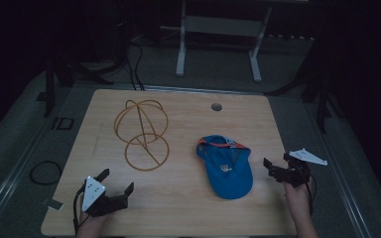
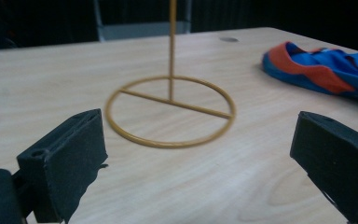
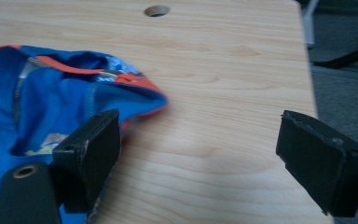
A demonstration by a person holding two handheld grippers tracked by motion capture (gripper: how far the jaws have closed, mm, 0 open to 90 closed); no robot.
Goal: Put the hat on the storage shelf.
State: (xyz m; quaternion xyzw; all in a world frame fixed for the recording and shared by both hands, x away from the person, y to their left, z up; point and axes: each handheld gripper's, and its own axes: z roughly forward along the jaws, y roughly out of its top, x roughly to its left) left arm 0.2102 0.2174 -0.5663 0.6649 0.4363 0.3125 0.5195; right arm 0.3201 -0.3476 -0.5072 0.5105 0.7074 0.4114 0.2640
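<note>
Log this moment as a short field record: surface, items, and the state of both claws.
surface: wooden table with a round hole near its far edge
stand: gold wire stand, upright on its ring base, left half of the table
cap: blue cap with orange trim, lying inside-up, right half
left claw: open, holding nothing, near the front edge
right claw: open, holding nothing, beside the cap
contact: neither claw touches an item
</note>
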